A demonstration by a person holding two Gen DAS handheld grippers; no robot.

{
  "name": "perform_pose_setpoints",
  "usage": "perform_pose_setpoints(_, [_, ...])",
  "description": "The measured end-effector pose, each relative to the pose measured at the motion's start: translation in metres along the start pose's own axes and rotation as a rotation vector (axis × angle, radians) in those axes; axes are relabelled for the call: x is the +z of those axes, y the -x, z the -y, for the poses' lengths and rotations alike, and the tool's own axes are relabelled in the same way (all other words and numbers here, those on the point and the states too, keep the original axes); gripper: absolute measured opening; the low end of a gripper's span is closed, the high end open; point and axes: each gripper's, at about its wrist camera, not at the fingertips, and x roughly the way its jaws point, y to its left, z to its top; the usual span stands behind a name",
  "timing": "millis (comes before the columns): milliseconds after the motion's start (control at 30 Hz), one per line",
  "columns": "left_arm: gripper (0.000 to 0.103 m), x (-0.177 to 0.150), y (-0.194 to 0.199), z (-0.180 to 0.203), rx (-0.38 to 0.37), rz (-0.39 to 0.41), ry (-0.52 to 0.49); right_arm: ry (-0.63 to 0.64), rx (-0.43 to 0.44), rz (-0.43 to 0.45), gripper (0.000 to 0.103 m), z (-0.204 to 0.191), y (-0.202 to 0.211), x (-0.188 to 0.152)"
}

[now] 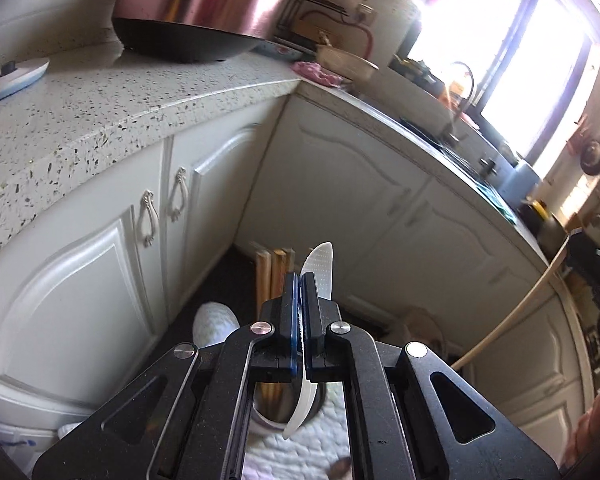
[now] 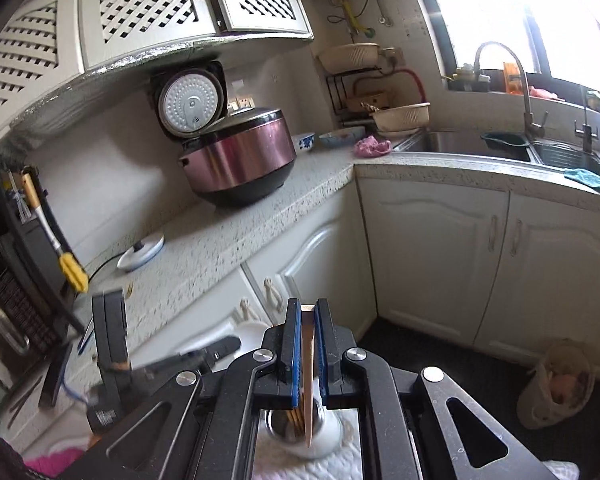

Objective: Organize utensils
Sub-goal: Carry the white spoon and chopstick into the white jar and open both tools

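Currently you are mid-transfer, with the left gripper [image 1: 300,280] clamped on a white rice paddle [image 1: 320,270] and the right gripper [image 2: 308,312] clamped on a wooden chopstick [image 2: 308,360] above the metal utensil cup [image 2: 300,432]; next, steer each utensil to its storage place before releasing.

- white rice paddle [image 1: 318,268]: dimpled blade up, handle curving down, pinched upright.
- wooden stick [image 2: 309,376]: flat, pale, clamped upright above the steel utensil cup [image 2: 278,426] holding chopsticks [image 2: 296,420].
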Motion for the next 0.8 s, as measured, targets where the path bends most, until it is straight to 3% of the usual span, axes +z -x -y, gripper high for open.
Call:
perform_pose_setpoints(233, [0.000, -0.019, -0.030, -0.008, 0.057, 0.034, -0.012, 0.015, 0.004, -0.074, 0.006, -0.001, -0.061, -0.026])
perform_pose_setpoints(400, [0.001, -0.037, -0.043, -0.015, 0.044, 0.017, 0.007, 0.011, 0.008, -0.171, 0.006, 0.010, -0.092, -0.061])
perform_pose_setpoints(733, [0.001, -0.066, -0.042, -0.017, 0.050, -0.026, 0.011, -0.037, 0.014, -0.291, 0.006, 0.024, -0.112, -0.089])
perform_pose_setpoints(800, [0.001, -0.071, -0.042, -0.018, 0.050, -0.040, 0.012, -0.054, 0.013, -0.299, 0.014, 0.027, -0.109, -0.091])
